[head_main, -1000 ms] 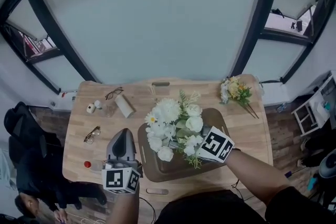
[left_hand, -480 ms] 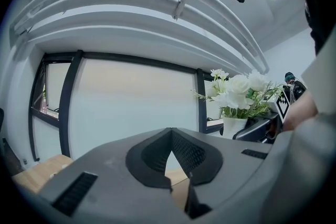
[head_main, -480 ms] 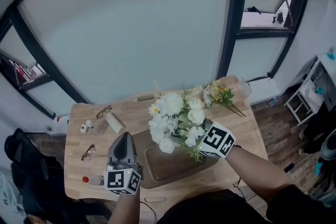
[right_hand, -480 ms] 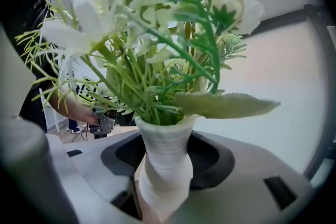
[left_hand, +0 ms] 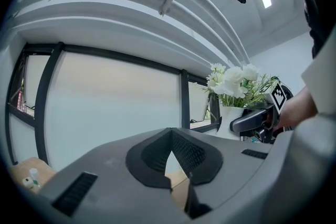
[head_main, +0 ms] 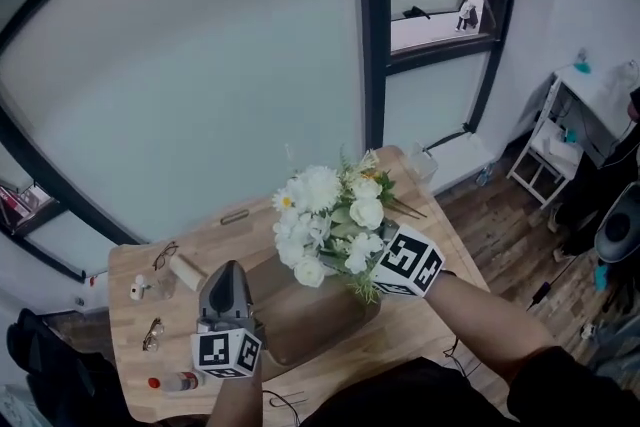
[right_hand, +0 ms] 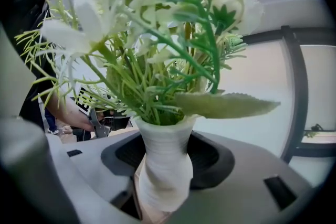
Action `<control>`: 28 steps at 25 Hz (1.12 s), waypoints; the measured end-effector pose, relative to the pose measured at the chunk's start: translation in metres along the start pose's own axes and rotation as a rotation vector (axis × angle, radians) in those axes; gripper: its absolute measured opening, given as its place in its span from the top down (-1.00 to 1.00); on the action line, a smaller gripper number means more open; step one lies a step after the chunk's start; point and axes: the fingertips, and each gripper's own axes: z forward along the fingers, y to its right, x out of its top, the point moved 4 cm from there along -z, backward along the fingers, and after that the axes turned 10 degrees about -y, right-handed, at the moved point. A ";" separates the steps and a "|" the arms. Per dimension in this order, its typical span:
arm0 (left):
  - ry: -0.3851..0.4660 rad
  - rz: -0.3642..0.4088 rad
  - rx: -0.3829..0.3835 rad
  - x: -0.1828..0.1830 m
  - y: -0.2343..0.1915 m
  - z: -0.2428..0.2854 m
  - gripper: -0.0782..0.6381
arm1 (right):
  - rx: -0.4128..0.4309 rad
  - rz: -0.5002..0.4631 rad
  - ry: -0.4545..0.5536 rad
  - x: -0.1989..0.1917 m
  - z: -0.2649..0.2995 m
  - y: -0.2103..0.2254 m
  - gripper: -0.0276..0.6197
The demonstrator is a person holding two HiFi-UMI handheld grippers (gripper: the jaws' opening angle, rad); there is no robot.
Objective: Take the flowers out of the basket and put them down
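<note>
The right hand-held gripper [right_hand: 164, 168] clamps the white-wrapped stem of the flowers [head_main: 330, 215], holding them above the brown basket [head_main: 295, 340] on the counter [head_main: 410, 320]. The left hand-held gripper [left_hand: 170, 181] is closed on nothing

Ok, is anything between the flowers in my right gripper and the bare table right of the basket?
Nothing visible does. The right gripper holds the flowers by their wrapped stem, above the basket's right end. The table beside it looks bare; only another bunch's stems show at the far corner, behind the flowers.
</note>
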 end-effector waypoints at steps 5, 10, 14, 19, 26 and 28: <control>0.011 -0.001 -0.086 -0.010 -0.009 0.020 0.77 | -0.102 -0.005 -0.024 -0.003 0.000 0.005 0.11; 0.012 0.006 -0.156 -0.018 0.005 0.043 0.77 | -0.185 0.034 -0.042 -0.026 -0.016 0.020 0.11; -0.003 0.031 -0.201 0.001 0.070 0.063 0.77 | -0.243 0.094 -0.024 -0.047 -0.087 0.046 0.11; -0.024 0.032 -0.245 -0.005 0.095 0.082 0.77 | -0.322 0.116 -0.072 -0.075 -0.117 0.059 0.11; -0.069 0.004 -0.264 -0.030 0.109 0.100 0.77 | -0.402 0.198 -0.118 -0.132 -0.137 0.069 0.11; -0.080 -0.002 -0.256 -0.036 0.105 0.104 0.77 | -0.425 0.211 -0.105 -0.141 -0.138 0.073 0.11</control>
